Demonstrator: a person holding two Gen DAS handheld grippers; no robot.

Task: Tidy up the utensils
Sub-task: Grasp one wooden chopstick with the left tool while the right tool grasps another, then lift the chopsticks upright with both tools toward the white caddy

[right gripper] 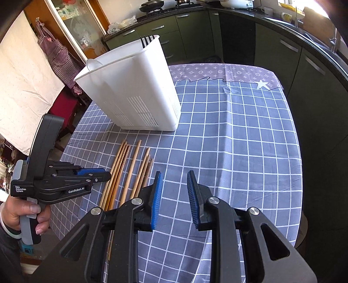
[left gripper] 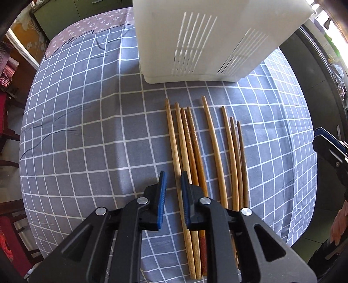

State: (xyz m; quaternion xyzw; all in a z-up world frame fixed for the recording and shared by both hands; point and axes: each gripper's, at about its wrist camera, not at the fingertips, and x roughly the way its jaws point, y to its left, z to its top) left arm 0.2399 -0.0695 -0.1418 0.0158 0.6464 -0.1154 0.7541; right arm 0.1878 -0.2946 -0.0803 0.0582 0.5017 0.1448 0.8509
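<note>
The left gripper (left gripper: 173,180) hangs at lower centre, its jaws narrow, straddling the leftmost of the wooden chopsticks (left gripper: 196,150) on the checked desk (left gripper: 87,135). The white utensil holder (left gripper: 204,41) stands at the top. The right gripper (right gripper: 174,180) hovers empty, jaws partly apart.

This is a home kitchen. Dark green cabinets (right gripper: 289,56) with metal handles run under a black countertop (right gripper: 308,41), where a gas hob carries a dark pan (right gripper: 151,4) and what looks like a sink tap (right gripper: 332,40) stands near the window. A checked apron (right gripper: 57,55) hangs beside a glass-fronted cupboard (right gripper: 80,26), and a grid-patterned tablecloth (right gripper: 239,135) covers the dining table.
</note>
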